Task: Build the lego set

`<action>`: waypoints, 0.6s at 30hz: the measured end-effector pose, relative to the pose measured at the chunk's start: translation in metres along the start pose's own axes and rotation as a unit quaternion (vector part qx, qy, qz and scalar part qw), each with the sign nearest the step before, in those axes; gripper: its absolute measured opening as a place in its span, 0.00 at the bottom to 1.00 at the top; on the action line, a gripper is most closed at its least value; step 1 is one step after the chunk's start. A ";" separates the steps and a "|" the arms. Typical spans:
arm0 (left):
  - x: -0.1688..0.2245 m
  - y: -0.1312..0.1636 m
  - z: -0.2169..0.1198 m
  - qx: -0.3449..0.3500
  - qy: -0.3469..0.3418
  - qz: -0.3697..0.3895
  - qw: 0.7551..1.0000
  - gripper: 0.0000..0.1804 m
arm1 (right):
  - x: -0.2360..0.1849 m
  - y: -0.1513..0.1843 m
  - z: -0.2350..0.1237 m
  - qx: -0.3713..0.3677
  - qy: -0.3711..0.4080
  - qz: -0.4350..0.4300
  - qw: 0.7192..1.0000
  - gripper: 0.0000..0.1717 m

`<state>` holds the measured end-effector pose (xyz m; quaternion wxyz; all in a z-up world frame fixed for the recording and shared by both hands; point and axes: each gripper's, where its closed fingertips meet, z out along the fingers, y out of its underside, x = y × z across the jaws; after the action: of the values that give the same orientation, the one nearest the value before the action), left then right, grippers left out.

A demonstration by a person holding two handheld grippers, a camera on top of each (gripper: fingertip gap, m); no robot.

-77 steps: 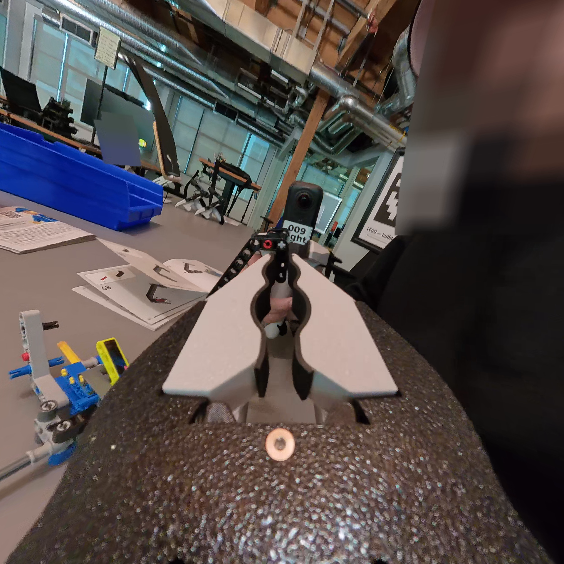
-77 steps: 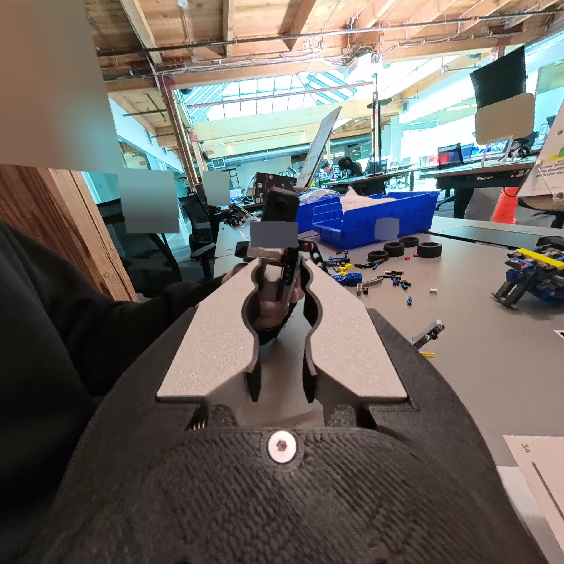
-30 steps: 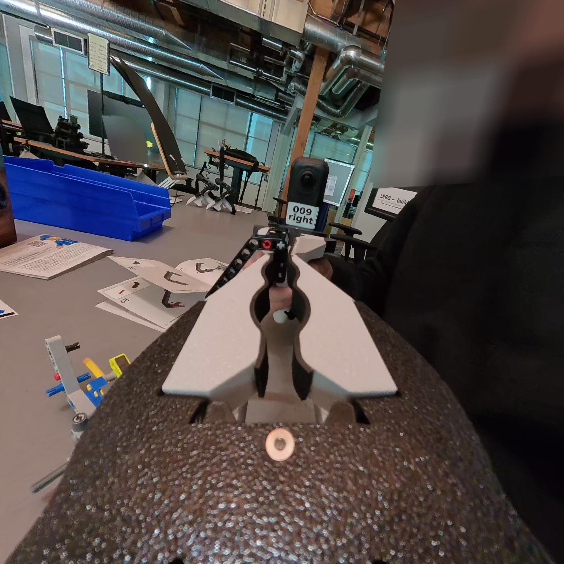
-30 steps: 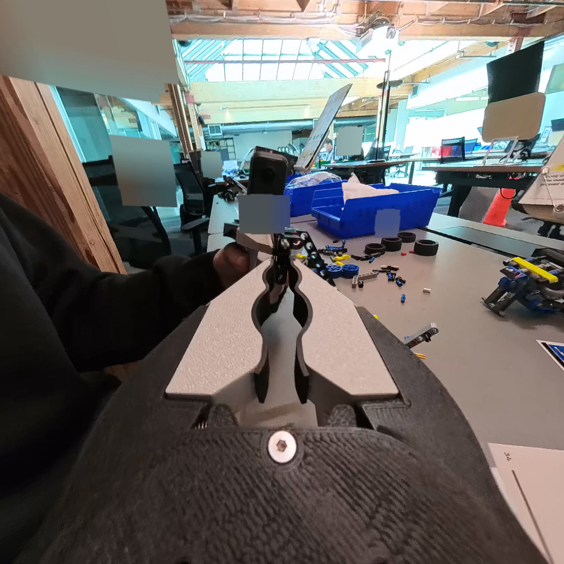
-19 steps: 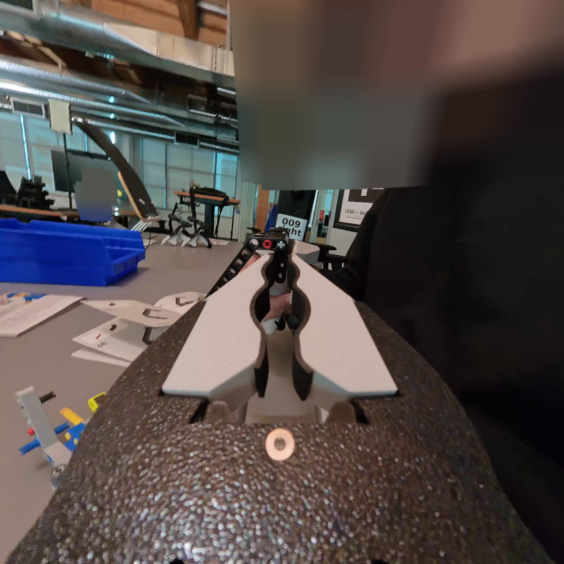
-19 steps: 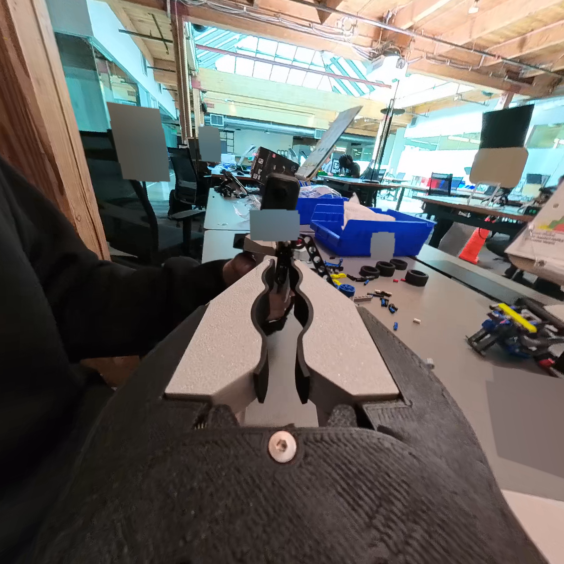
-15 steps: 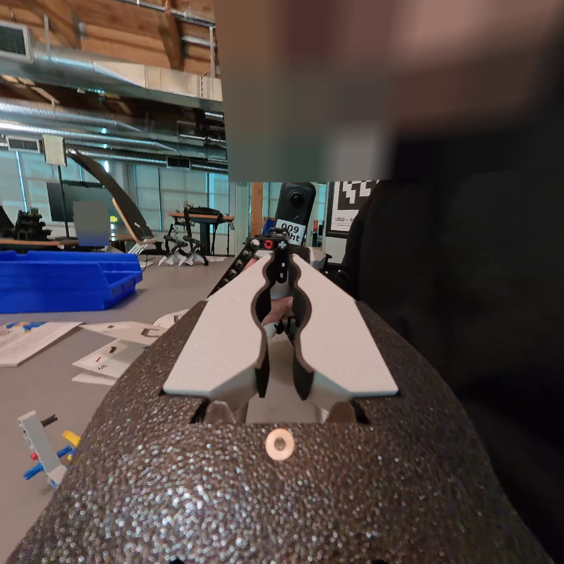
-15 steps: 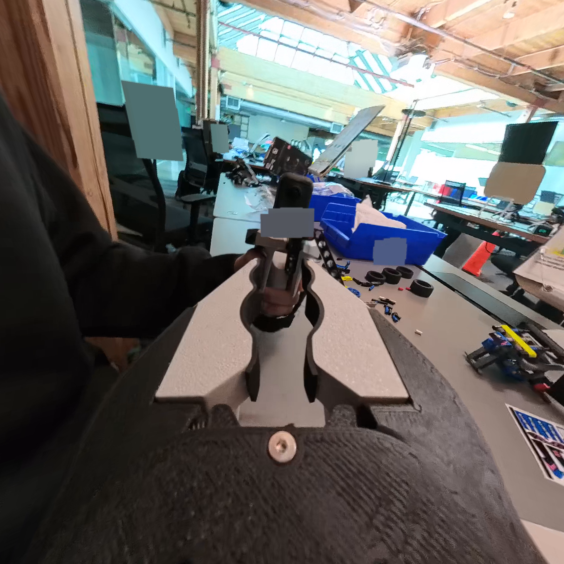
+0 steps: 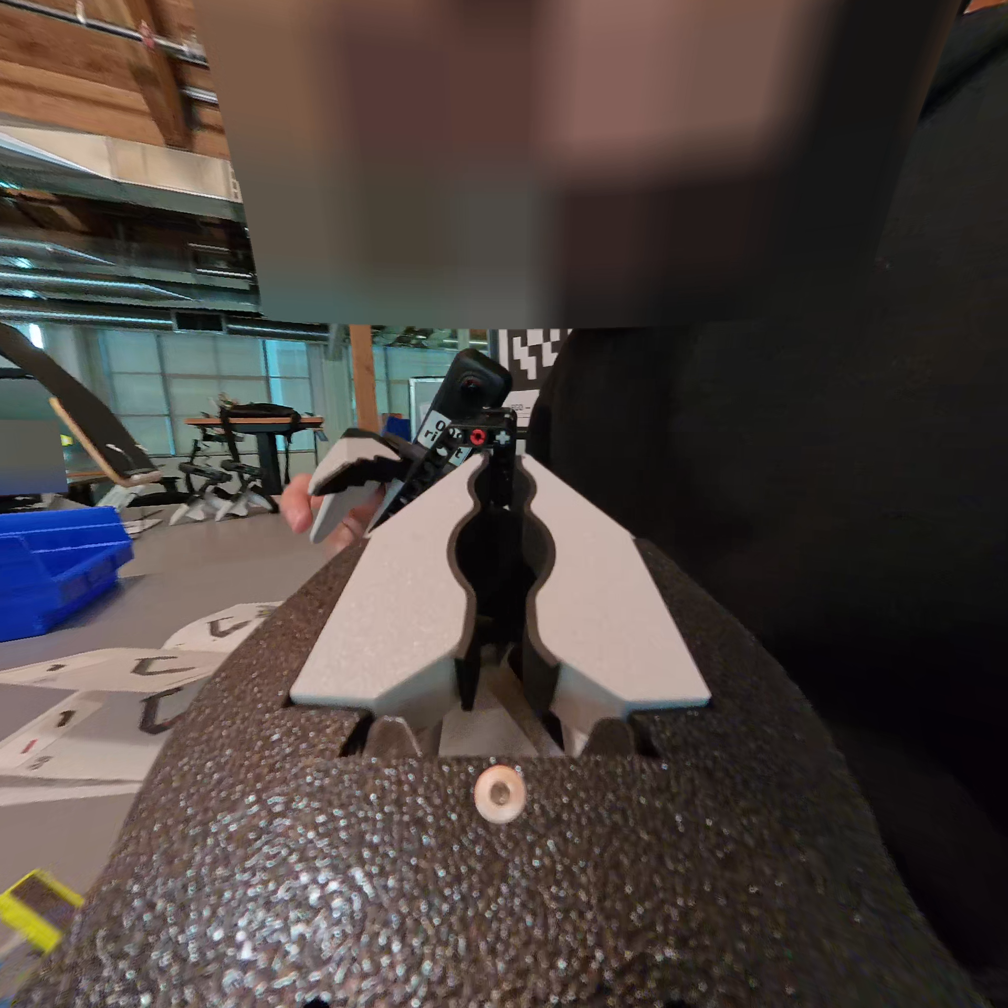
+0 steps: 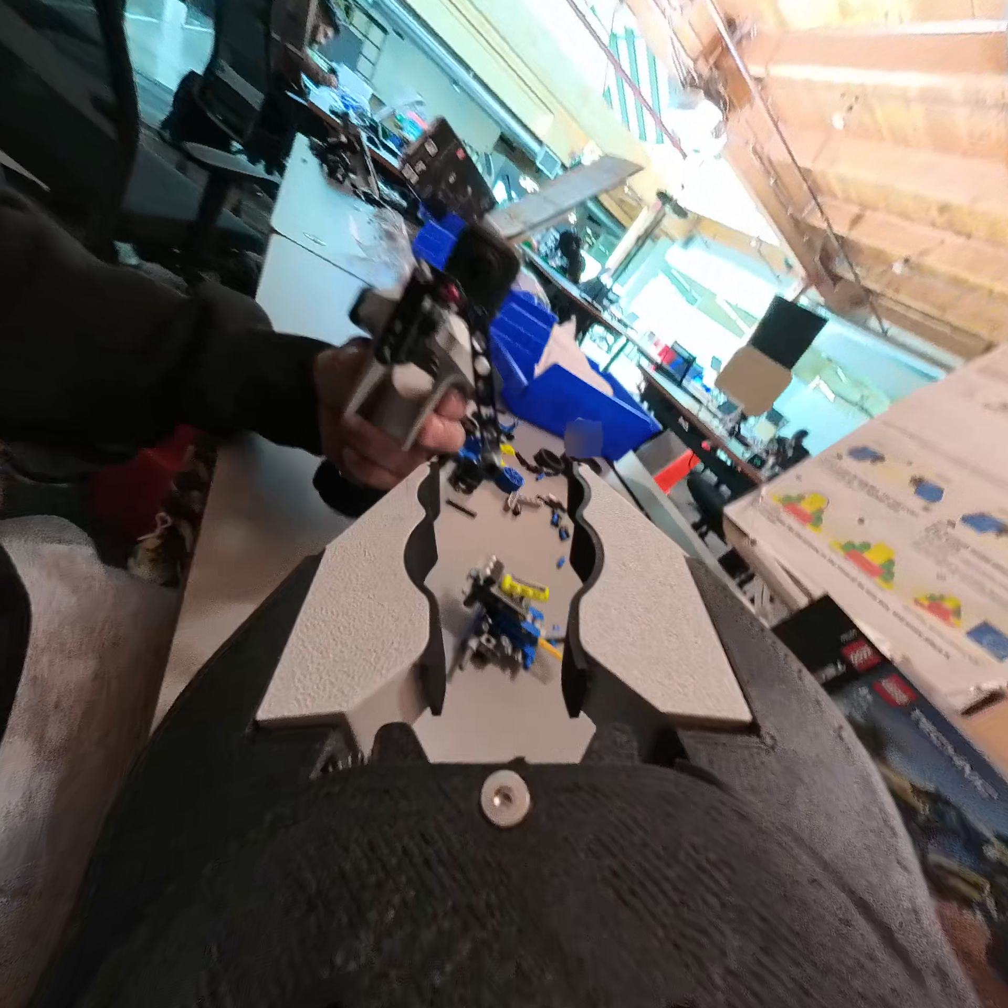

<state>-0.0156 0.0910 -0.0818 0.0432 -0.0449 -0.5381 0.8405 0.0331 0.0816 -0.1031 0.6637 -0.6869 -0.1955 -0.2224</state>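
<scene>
Left tongs (image 9: pixel 501 480) pinching a black studded beam assembly (image 9: pixel 493 442) right at the tips. Right tongs (image 10: pixel 504 480) spread wide, nothing in them, small blue-yellow brick model (image 10: pixel 502 616) on the grey table (image 10: pixel 485 703) below them.

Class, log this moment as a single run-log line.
left gripper: jaws shut on black beam assembly | right gripper: jaws open, nothing between | below right: blue-yellow brick model on grey table

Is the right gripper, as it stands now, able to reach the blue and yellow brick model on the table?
Probably yes: the right gripper is open and holds nothing, and the brick model lies on the grey table in plain view between its jaws.
</scene>
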 end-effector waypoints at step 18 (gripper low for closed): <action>-0.034 0.019 0.004 -0.045 -0.096 -0.048 0.993 0.03 | 0.012 0.019 -0.002 -0.117 0.022 -0.041 0.992 0.03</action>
<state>0.0178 0.0755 -0.0969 0.0299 0.0603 -0.5787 0.8128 0.0535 0.0782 -0.1117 0.5734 -0.7458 -0.1816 -0.2863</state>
